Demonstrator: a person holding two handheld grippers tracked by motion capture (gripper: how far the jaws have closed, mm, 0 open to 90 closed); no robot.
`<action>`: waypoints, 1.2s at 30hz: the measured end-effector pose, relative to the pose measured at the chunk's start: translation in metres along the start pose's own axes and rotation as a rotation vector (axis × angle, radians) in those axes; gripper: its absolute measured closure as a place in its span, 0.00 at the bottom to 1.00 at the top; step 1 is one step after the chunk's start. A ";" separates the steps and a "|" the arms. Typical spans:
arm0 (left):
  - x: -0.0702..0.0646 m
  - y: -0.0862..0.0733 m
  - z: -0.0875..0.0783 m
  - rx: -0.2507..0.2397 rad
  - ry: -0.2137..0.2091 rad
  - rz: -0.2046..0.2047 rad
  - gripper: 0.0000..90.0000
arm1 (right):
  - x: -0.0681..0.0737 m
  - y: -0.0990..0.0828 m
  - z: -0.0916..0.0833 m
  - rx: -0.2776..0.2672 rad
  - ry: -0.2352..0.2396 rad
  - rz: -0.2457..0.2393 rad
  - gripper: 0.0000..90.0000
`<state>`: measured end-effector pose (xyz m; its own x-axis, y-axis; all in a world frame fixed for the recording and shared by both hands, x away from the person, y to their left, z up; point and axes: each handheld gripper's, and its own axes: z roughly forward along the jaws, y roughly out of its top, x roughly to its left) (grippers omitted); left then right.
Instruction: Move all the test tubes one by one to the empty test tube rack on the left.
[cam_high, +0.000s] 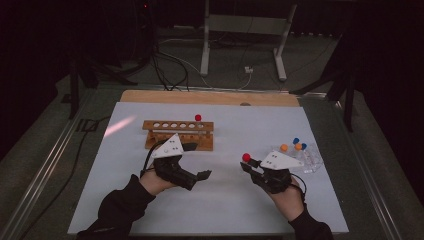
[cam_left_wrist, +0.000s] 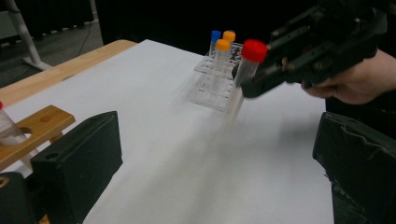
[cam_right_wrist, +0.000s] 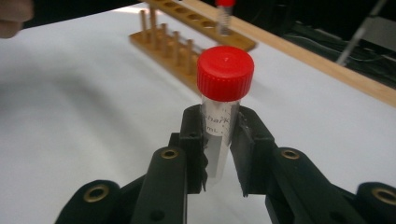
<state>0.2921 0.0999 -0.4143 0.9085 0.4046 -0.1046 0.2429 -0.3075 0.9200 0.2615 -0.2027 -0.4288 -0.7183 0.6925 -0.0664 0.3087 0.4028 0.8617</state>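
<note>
tube (cam_right_wrist: 219, 135): clear, red cap, printed | clamped upright in right gripper (cam_right_wrist: 219, 154)

- The tabletop (cam_high: 150, 210) has a smooth, matt white surface; bare pale wood shows along its far edge.
- The rack (cam_high: 178, 133) near the far edge is plain unvarnished wood.
- The red-capped tube (cam_right_wrist: 219, 126) is clear plastic with a ribbed, glossy cap.
- The right gripper (cam_right_wrist: 219, 149) is matt black plastic with brass-coloured rivets.
- The rack (cam_left_wrist: 212, 81) toward the right edge is clear plastic.

White table (cam_high: 125, 200) carries a wooden rack (cam_high: 178, 134) and a clear rack (cam_high: 310, 159)
</note>
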 end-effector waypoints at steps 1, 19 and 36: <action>-0.001 -0.001 0.001 0.004 0.000 0.000 0.03 | 0.003 0.000 0.003 0.003 0.012 -0.003 0.83; -0.013 0.001 0.004 0.005 -0.099 0.062 0.23 | 0.043 0.007 0.030 0.036 0.171 -0.068 0.83; -0.017 -0.007 0.015 0.025 -0.124 0.149 0.66 | 0.056 0.013 0.034 0.037 0.219 -0.077 0.83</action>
<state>0.2797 0.0825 -0.4243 0.9695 0.2445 -0.0149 0.1095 -0.3782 0.9192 0.2468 -0.1381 -0.4384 -0.8578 0.5138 -0.0169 0.2671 0.4736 0.8393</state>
